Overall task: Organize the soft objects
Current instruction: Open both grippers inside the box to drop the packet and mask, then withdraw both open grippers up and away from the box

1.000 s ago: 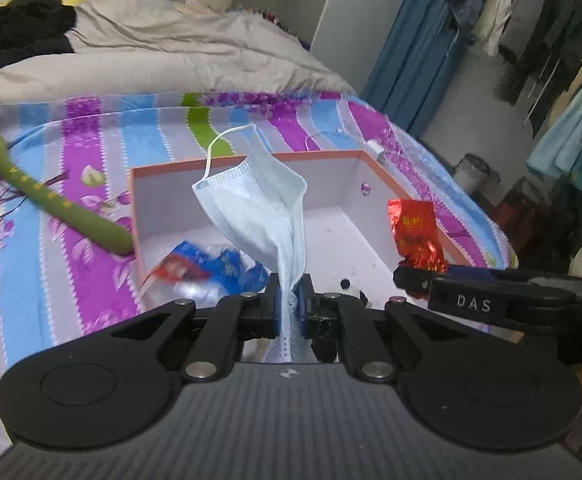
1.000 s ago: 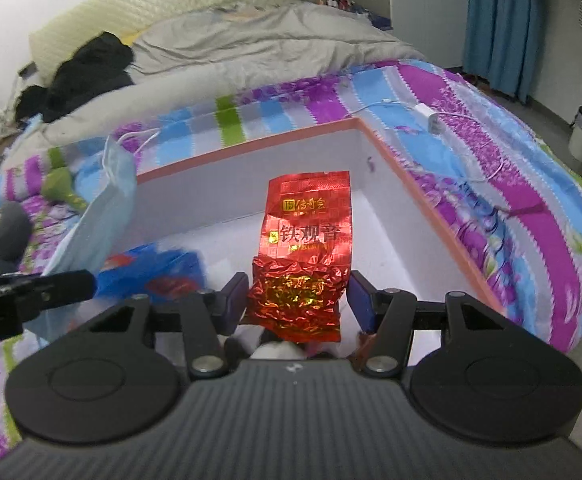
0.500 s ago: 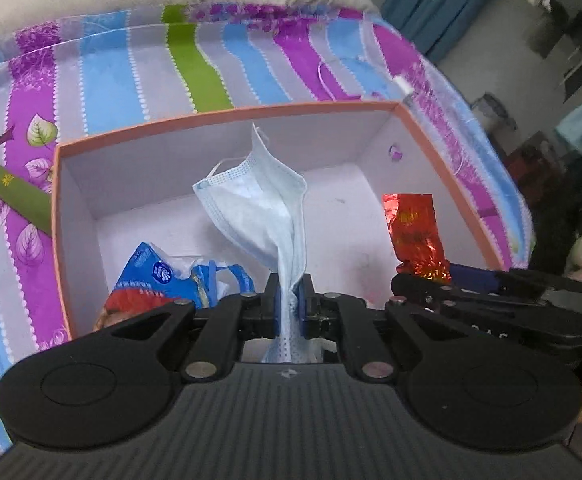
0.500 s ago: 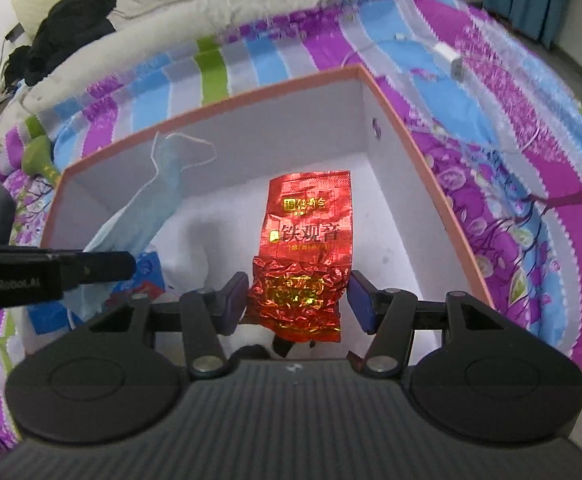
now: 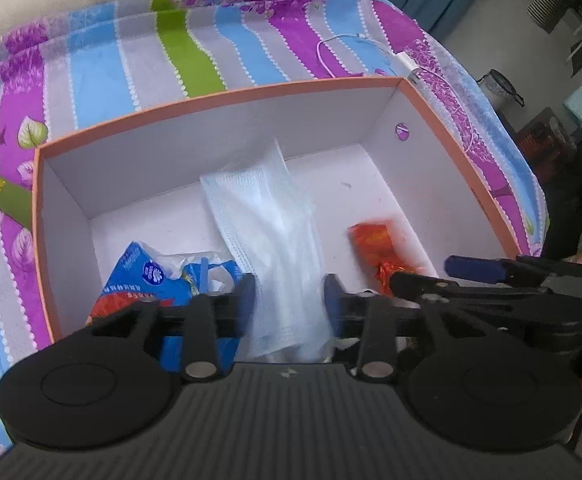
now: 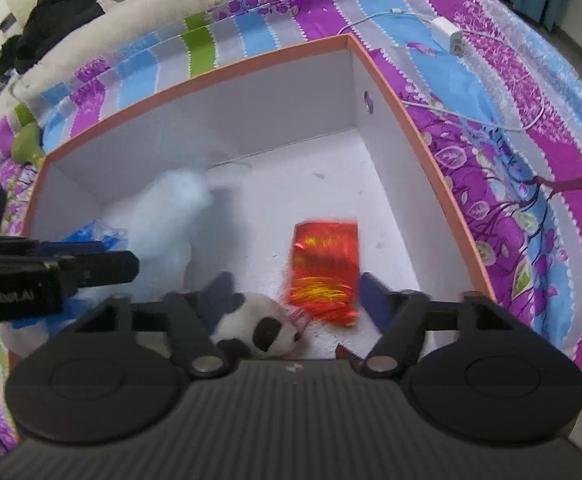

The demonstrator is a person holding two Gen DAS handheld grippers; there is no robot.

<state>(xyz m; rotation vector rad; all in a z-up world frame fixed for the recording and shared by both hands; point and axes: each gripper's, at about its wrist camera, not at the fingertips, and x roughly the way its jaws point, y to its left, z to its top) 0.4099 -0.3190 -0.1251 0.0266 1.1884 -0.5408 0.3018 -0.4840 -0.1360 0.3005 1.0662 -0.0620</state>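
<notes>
My left gripper [image 5: 289, 300] and right gripper [image 6: 293, 300] are both opening over the orange-rimmed box [image 6: 391, 92] on the striped bed [image 6: 511, 140], releasing a blue face mask [image 5: 267, 232] and a red foil packet [image 6: 325, 270], its print blurred. A panda toy [image 6: 259, 326] and blue tissue pack [image 5: 143, 280] already lie inside. A green toy [image 6: 27, 142] outside appears left to collect.
</notes>
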